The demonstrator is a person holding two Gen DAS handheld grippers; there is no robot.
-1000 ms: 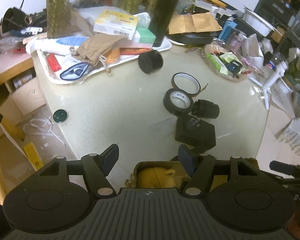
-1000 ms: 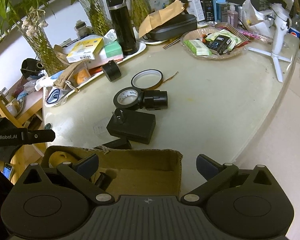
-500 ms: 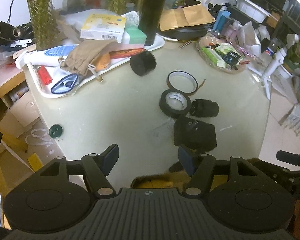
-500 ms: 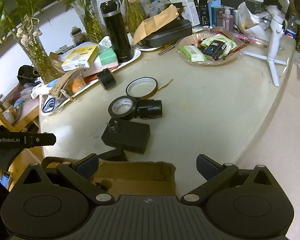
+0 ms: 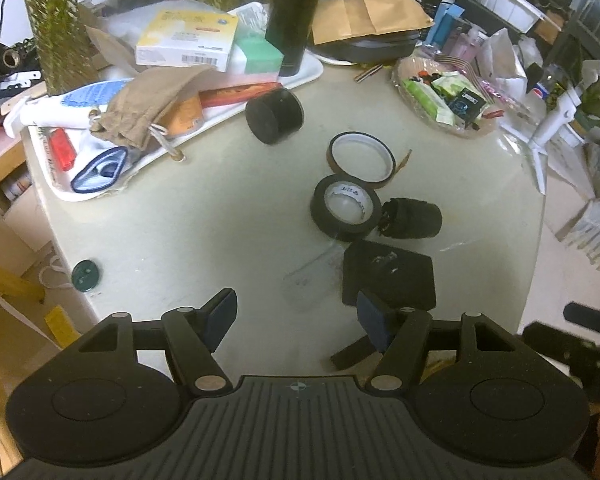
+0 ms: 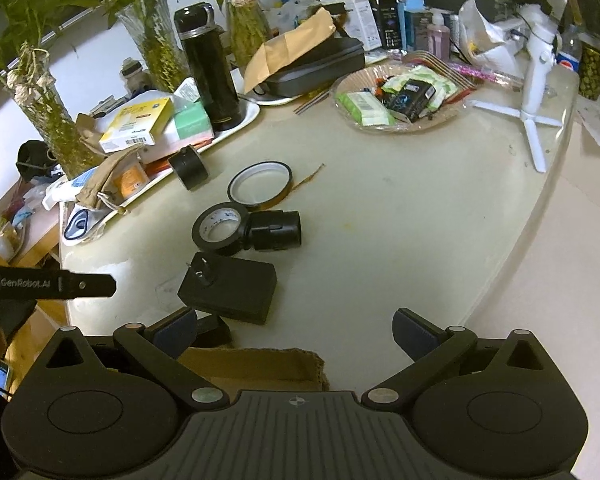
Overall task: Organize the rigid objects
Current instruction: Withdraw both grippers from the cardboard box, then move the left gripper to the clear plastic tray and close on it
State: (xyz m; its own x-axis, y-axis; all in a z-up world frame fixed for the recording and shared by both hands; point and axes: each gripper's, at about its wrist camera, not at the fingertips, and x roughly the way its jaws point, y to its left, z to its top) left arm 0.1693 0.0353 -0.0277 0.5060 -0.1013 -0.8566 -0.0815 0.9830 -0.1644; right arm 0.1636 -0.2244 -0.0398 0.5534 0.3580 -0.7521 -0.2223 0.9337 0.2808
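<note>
Power adapter, black and blocky with its two prongs folded up on top, is seen lying flat on the counter, just ahead of both sets of jaws and near the counter's front edge. It is judged stiff, fairly dense and smooth-sided; a hold across its two long flat sides looks safest, clear of the prongs. Touching one another just beyond it, a black tape roll and a black cylinder are spotted; the roll is judged light and rigid, best pinched through its wall, while the cylinder may roll if nudged. A thin amber tape ring lies behind them and a black cap sits against the white tray.

Left gripper is held released, nothing between its jaws. Right gripper likewise stands spread wide and empty.

Cardboard box is glimpsed under the right gripper; its contents cannot be made out here. The tray is crowded with cartons, a cloth pouch and a black flask. A shallow dish holds packets.
</note>
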